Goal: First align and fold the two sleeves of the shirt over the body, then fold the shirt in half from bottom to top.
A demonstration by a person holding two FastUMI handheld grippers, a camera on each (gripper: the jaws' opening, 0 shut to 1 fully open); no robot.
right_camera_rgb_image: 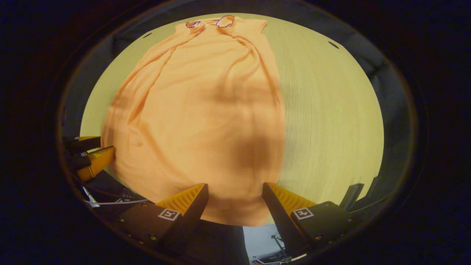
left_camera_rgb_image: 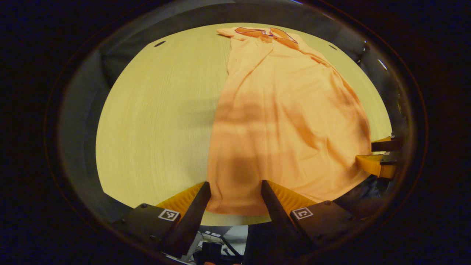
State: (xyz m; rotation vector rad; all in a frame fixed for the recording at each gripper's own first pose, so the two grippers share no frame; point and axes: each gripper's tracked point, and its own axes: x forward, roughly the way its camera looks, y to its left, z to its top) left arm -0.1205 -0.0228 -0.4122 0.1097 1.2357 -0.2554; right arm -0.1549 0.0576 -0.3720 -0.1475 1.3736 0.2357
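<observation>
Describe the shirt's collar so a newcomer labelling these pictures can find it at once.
Start at the pale wooden table, where an orange shirt lies lengthwise. Follow the cloth to its far end, away from the left hand-held gripper. The collar sits there: the one part edged with a dark outline, unlike the plain body.

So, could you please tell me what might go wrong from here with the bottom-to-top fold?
1. The shirt shows diagonal wrinkles near the collar; folding now may press them in.
2. Both the left tongs and the right tongs stand open at the hem, which hangs over the table edge; a shallow bite could let it slip.
3. Uneven lifting could skew the fold.
</observation>
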